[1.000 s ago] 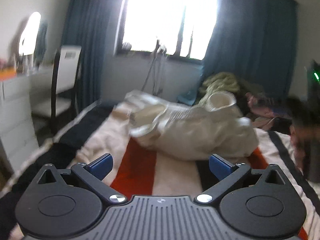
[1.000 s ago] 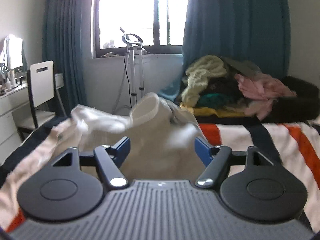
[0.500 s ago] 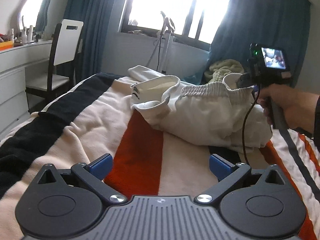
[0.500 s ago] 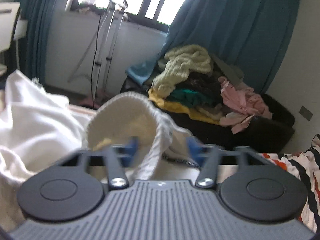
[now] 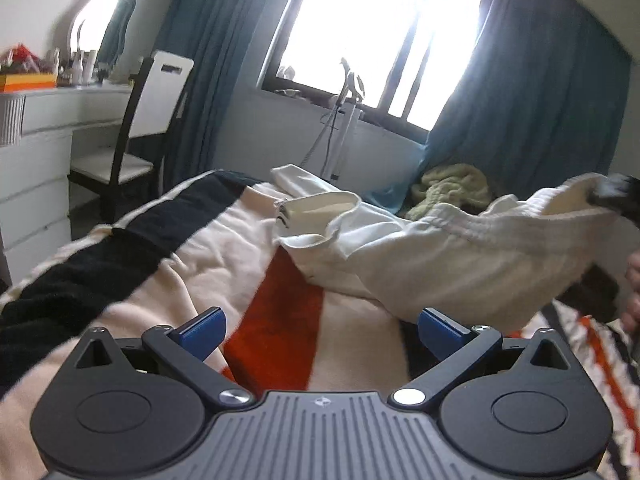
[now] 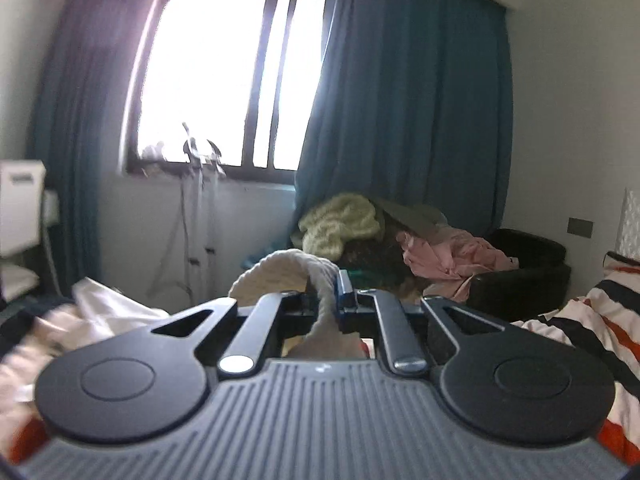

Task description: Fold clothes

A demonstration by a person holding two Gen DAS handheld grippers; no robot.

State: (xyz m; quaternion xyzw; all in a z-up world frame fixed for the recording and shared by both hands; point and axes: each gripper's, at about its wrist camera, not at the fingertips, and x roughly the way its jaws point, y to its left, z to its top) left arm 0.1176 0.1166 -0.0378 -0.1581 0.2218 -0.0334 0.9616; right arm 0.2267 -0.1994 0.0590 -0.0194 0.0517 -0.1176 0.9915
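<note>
right gripper (image 6: pixel 334 294): jaws have just been closing, now pinched tight on the ribbed waistband (image 6: pixel 320 276) of the cream garment; fabric loops up over the fingers
left gripper (image 5: pixel 320 326): jaws spread wide, nothing between them, hovers over the blanket, blue pads (image 5: pixel 202 326) clear of the fabric
cream garment (image 5: pixel 460 252): on the bed, right of centre in the left wrist view; waistband end lifted off the bed toward the right edge, rest lies crumpled on the blanket
second pale piece (image 5: pixel 308 196): flat on the bed behind the garment, touching it
striped blanket (image 5: pixel 280 320): cream, black, orange bands, covers the bed
clothes pile (image 6: pixel 400 236): yellow-green knit, pink item, dark items, heaped beyond the bed by the blue curtain (image 6: pixel 408 120)
chair (image 5: pixel 148 120): white back, at the white dresser (image 5: pixel 36 168), left side
person's hand (image 5: pixel 632 292): partly seen at the right edge, blurred
</note>
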